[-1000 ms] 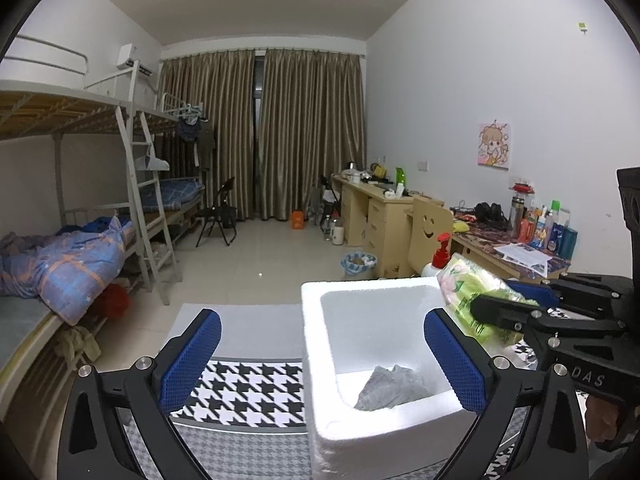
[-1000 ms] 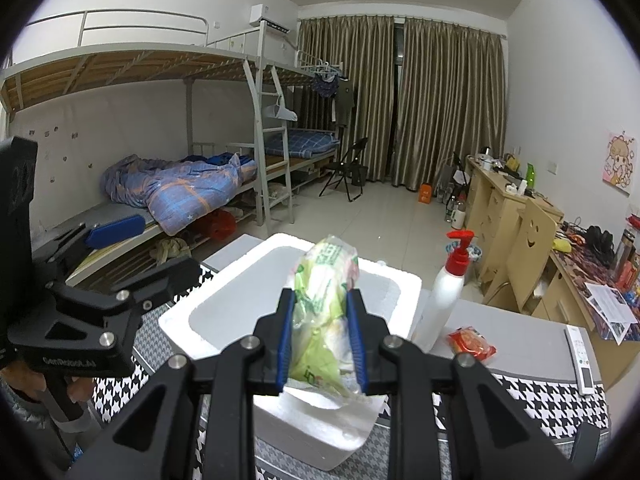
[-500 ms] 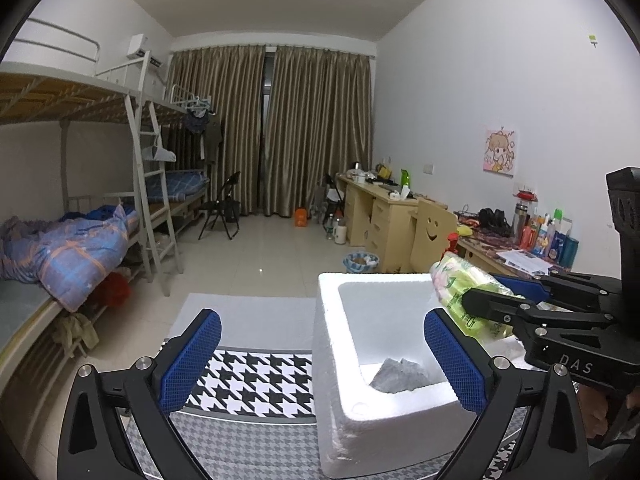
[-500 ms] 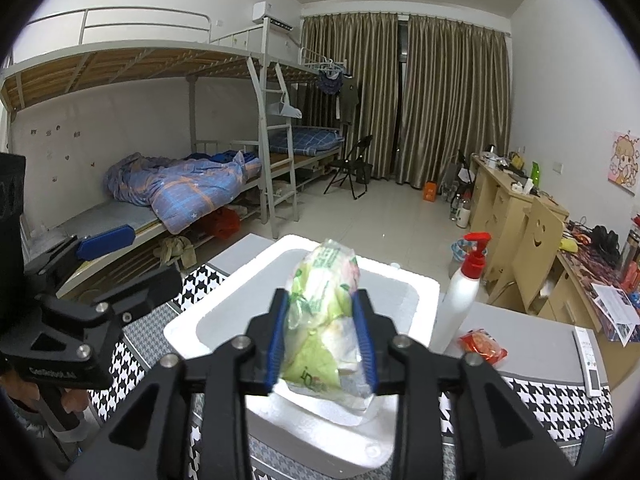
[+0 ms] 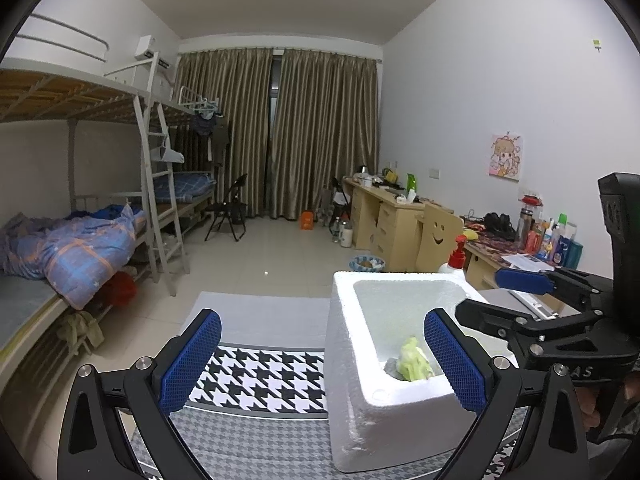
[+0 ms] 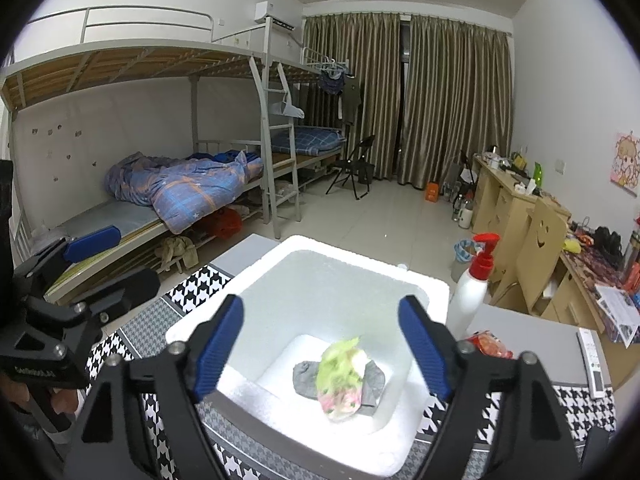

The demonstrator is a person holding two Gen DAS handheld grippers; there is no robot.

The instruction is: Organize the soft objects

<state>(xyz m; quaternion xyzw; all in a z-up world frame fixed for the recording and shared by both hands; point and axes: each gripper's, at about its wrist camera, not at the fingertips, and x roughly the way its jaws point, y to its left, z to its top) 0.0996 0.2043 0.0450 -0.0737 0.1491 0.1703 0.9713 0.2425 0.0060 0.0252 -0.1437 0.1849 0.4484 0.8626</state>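
Dormitory room; houndstooth-covered worktop (image 6: 192,284) carries a white foam box (image 6: 436,286). Right gripper (image 6: 320,344) jaws have just been opening and stand wide, empty. The green packet (image 6: 340,376), gripped a second ago, now lies inside the box on grey cloth (image 6: 306,378), at 6 o'clock. Left gripper (image 5: 320,360) wide, empty. Deposit judged complete.

Table (image 6: 532,336) with houndstooth cloth (image 5: 264,376), white foam box (image 6: 416,284), pump bottle (image 6: 472,296), red packet (image 6: 490,344), remote (image 6: 592,362)
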